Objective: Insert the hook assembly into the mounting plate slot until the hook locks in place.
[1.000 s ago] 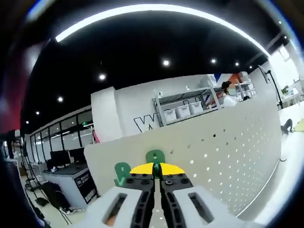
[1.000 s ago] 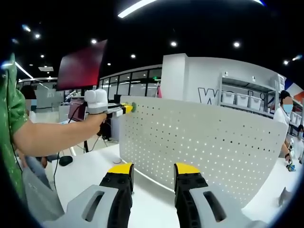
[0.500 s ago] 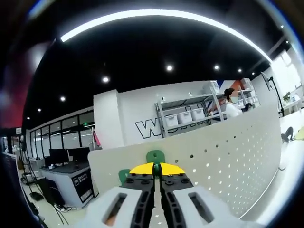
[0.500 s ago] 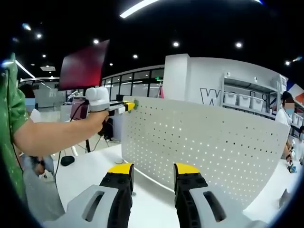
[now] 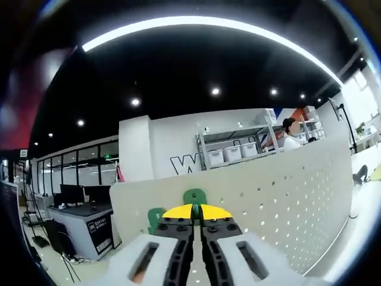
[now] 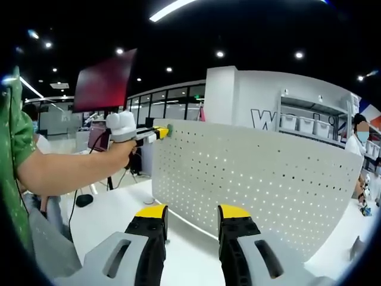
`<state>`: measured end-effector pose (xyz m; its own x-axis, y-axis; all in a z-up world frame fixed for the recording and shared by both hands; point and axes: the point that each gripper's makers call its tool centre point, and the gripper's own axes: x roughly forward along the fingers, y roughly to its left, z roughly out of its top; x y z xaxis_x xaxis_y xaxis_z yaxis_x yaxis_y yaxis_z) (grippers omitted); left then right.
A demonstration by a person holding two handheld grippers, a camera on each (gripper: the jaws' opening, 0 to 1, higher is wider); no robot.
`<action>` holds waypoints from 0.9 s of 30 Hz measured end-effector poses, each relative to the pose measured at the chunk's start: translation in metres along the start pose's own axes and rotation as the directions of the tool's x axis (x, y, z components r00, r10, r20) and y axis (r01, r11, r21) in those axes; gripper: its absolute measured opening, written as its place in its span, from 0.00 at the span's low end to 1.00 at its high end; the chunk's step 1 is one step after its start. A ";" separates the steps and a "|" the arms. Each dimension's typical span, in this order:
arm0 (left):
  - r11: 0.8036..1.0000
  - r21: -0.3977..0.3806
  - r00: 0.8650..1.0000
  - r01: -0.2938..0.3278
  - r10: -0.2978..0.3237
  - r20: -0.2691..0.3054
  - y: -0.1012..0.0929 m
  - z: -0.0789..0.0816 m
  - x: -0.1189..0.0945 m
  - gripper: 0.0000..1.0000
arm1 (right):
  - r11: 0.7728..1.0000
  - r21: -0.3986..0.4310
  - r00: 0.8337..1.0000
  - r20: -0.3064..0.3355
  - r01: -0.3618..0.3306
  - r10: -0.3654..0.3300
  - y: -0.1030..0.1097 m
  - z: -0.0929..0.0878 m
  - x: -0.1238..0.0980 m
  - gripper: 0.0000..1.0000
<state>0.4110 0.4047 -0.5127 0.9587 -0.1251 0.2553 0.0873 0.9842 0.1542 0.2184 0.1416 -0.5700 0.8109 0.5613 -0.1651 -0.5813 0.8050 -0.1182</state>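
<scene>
A white perforated mounting plate (image 6: 250, 179) stands upright on a white table (image 6: 113, 217). In the right gripper view my left gripper (image 6: 159, 132) is held by a person's arm at the plate's top left corner, with a green hook (image 6: 169, 129) at its yellow tips. In the left gripper view my left gripper (image 5: 195, 213) is shut on the green hook (image 5: 194, 196), which rests against the plate's (image 5: 286, 202) top edge. My right gripper (image 6: 191, 213) stands open low in front of the plate, nothing between its jaws.
A person's bare arm and green sleeve (image 6: 15, 143) reach in from the left. Behind the plate are shelves with white bins (image 6: 300, 123), desks with monitors (image 5: 74, 196), and a person (image 6: 359, 140) at the far right. A dark red panel (image 6: 104, 80) hangs at upper left.
The left gripper with the green hook has shifted slightly along the plate's top left corner. The right gripper has stayed still.
</scene>
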 end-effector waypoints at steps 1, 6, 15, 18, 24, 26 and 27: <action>1.000 0.003 1.000 0.000 0.000 -0.001 0.000 0.000 0.000 0.02 | 1.000 -0.001 1.000 0.000 0.000 0.000 0.000 0.000 0.000 0.34; 1.000 0.024 1.000 0.009 -0.009 -0.002 -0.005 -0.002 0.000 0.02 | 1.000 -0.004 1.000 -0.004 -0.003 0.003 0.000 0.000 0.001 0.34; 0.999 0.037 1.000 0.014 -0.013 -0.004 -0.004 -0.006 0.001 0.02 | 1.000 -0.006 1.000 -0.005 0.001 -0.001 -0.001 -0.001 0.000 0.33; 0.999 0.040 1.000 0.018 -0.017 -0.008 -0.006 -0.007 0.001 0.02 | 1.000 -0.007 1.000 -0.007 -0.002 0.002 0.000 -0.001 0.001 0.33; 0.999 0.043 1.000 0.018 -0.017 -0.011 -0.007 -0.009 0.002 0.02 | 1.000 -0.008 1.000 -0.011 -0.003 0.003 0.000 -0.003 0.002 0.33; 0.999 0.047 1.000 0.018 -0.017 -0.010 -0.007 -0.009 0.002 0.02 | 1.000 -0.007 1.000 -0.011 0.000 0.000 -0.001 -0.003 0.001 0.33; 0.999 0.046 1.000 0.018 -0.017 -0.011 -0.007 -0.009 0.002 0.02 | 1.000 -0.005 1.000 -0.011 0.002 -0.002 -0.002 -0.003 0.000 0.33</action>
<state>0.4151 0.3983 -0.5219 0.9600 -0.1407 0.2422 0.0920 0.9750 0.2021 0.2197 0.1396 -0.5730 0.8112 0.5577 -0.1758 -0.5802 0.8050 -0.1238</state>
